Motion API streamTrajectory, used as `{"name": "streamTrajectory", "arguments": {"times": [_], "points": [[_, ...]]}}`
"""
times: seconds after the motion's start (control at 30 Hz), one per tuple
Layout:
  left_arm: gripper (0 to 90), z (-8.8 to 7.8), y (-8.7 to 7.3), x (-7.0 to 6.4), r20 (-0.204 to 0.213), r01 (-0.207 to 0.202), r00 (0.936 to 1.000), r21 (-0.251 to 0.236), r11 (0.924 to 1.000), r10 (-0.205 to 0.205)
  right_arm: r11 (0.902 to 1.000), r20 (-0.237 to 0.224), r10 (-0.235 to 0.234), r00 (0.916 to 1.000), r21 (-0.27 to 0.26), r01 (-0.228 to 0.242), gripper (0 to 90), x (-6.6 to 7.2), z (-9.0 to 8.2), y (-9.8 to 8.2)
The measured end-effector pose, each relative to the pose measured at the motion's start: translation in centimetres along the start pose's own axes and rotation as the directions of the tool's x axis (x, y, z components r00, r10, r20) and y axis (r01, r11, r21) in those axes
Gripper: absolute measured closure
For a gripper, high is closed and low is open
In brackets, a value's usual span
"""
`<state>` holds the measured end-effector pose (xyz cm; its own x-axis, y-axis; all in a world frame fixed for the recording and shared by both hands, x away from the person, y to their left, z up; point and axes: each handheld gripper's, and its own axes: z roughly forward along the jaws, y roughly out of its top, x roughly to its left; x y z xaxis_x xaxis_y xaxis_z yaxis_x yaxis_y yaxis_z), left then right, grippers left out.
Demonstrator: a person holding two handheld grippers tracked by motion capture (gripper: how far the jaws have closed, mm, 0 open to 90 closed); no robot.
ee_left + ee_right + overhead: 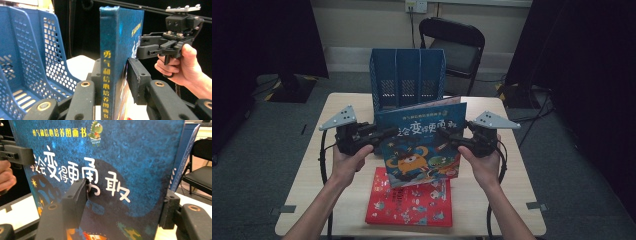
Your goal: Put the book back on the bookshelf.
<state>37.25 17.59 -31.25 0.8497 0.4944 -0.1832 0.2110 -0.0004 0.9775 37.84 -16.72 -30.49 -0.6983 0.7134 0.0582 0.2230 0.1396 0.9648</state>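
A blue picture book (422, 145) with white characters and a cartoon monster is held upright above the table, tilted back a little. My left gripper (384, 137) grips its spine edge; in the left gripper view the spine (108, 62) stands between the two black jaws of that gripper (113, 66), whose pads press both covers. My right gripper (454, 140) clamps the opposite edge. In the right gripper view that gripper (125, 192) has one pad on the front cover (130, 157) and the other jaw behind the book.
A red picture book (412, 205) lies flat on the table (312, 175) under the held one. A blue three-slot file rack (407, 77) stands at the table's far edge. A black folding chair (457, 45) is behind it.
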Motion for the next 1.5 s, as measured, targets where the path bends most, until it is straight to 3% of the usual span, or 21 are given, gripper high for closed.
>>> {"name": "streamTrajectory", "arguments": {"times": [0.17, 0.3, 0.5, 0.57, 0.63, 0.73, 0.8, 0.87, 1.03, 1.2, 1.27, 1.43, 1.5], "points": [[69.1, 0.2, -1.1, -0.7, 0.039, 0.014, 0.9991, -0.015, 0.9998, -0.014, 0.9999, -0.025, -0.008, 0.9996, -0.010, 0.008, 36.9, 0.1, -1.0, -0.4], [70.2, 0.1, -1.1, -0.9, 0.061, 0.008, 0.9981, -0.014, 0.9999, -0.007, 0.9997, -0.019, -0.022, 0.9996, -0.013, 0.021, 37.1, 0.3, -1.5, -0.7], [77.1, 0.0, -1.1, -1.2, 0.077, -0.008, 0.9970, -0.008, 0.9999, 0.008, 1.0000, 0.005, 0.001, 1.0000, -0.010, -0.001, 33.2, -0.5, -2.2, -1.9], [81.2, 0.0, -1.0, -1.3, 0.063, -0.010, 0.9980, 0.000, 0.9999, 0.010, 0.9998, 0.006, 0.020, 0.9998, -0.004, -0.020, 32.3, -1.1, -2.2, -2.6], [81.4, -0.2, -1.1, -1.2, 0.014, -0.004, 0.9999, 0.014, 0.9999, 0.004, 0.9996, 0.008, 0.023, 0.9997, 0.015, -0.024, 31.1, -1.5, -1.9, -3.1], [81.4, -0.3, -1.3, -0.4, 0.029, 0.038, 0.9988, 0.002, 0.9993, -0.038, 0.9991, -0.003, 0.021, 0.9998, 0.038, -0.021, 29.2, -2.1, -1.2, -3.8], [81.6, -0.3, -1.3, -0.4, 0.016, 0.039, 0.9991, 0.008, 0.9992, -0.039, 0.9975, -0.013, 0.031, 0.9994, 0.064, -0.031, 27.9, -2.5, -0.4, -4.4], [81.6, -0.3, -1.2, -0.5, 0.030, 0.039, 0.9988, 0.007, 0.9992, -0.039, 0.9950, -0.012, 0.026, 0.9996, 0.097, -0.025, 26.6, -2.6, 0.3, -4.9], [81.7, 0.0, -1.0, -1.4, 0.063, -0.004, 0.9980, 0.011, 0.9999, 0.003, 0.9928, -0.028, 0.021, 0.9994, 0.118, -0.017, 23.9, -2.7, 1.3, -5.6], [79.3, 0.4, -0.9, -2.4, 0.111, 0.001, 0.9938, 0.011, 0.9999, -0.002, 0.9934, -0.074, -0.012, 0.9972, 0.113, 0.020, 22.5, -1.8, 1.2, -5.3], [78.9, 0.6, -0.9, -2.9, 0.109, -0.012, 0.9940, 0.023, 0.9997, 0.009, 0.9888, -0.053, -0.055, 0.9970, 0.136, 0.062, 23.3, -1.3, 0.7, -5.3], [78.5, 1.2, -0.9, -3.6, 0.121, -0.044, 0.9918, 0.022, 0.9988, 0.041, 0.9884, -0.051, -0.065, 0.9966, 0.134, 0.071, 26.7, -1.1, -0.3, -5.6], [79.1, 1.3, -0.9, -3.6, 0.107, -0.060, 0.9925, 0.019, 0.9980, 0.058, 0.9878, -0.045, -0.070, 0.9965, 0.136, 0.076, 26.6, -0.9, -0.5, -5.6]]}}
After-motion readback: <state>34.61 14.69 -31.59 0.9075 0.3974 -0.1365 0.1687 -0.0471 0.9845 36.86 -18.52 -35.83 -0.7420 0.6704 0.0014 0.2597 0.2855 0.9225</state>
